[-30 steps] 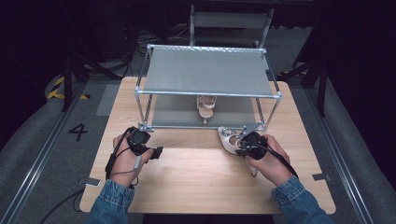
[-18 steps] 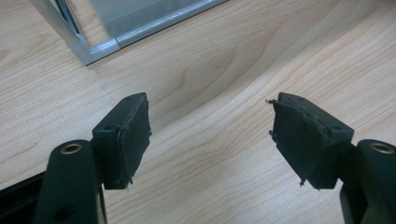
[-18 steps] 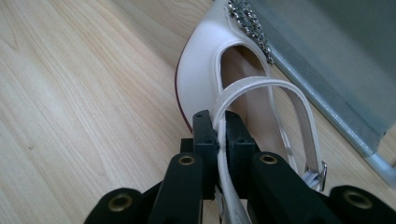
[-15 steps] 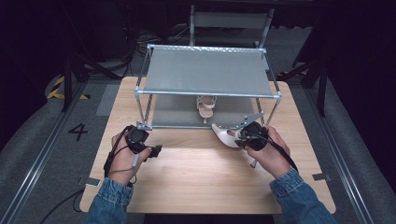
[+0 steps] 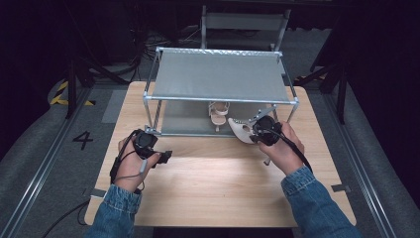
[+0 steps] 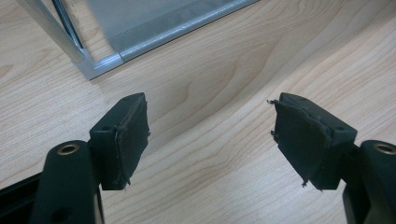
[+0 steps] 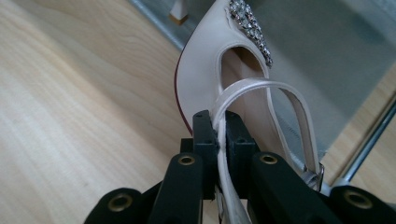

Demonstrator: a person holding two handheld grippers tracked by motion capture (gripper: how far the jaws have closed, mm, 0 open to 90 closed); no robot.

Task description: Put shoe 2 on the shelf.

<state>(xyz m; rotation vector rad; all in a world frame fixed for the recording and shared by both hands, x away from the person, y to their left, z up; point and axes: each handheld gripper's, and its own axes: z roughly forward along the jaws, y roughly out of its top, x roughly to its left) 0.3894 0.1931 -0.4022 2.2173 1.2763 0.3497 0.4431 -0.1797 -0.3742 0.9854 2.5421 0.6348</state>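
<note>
Right hand [image 5: 280, 148] sits at the front right corner of the shelf rack [image 5: 220, 74], forearm angled in from the table's near edge, denim sleeve [image 5: 317, 203] up to the wrist. Right gripper [image 5: 257, 130] points toward the rack's lower tier, jaws pinched down on the thin back strap [image 7: 223, 140] of a high-heeled shoe [image 5: 241, 130]; only the strap's thickness separates the pads. Shoe hangs off the table, toe aimed at the rack's front rail, just in front of the lower tier and to the right of the second shoe [image 5: 218, 113] standing on that tier.

Shoe look: cream or off-white upper, pointed toe, rhinestone trim [image 7: 250, 25] across the vamp, open side, slim ankle strap with a small metal buckle [image 7: 315, 175], dark red edge along the sole. Heel [image 5: 267, 159] pokes out below the right hand.

Left hand [image 5: 132, 161] rests on the table [image 5: 208, 188] off the rack's front left corner, wrist low. Left gripper [image 6: 210, 135] faces the rack's corner post [image 6: 100, 65], jaws spread wide, nothing between the 2 pads [image 6: 128, 135], bare wood under them.
</note>
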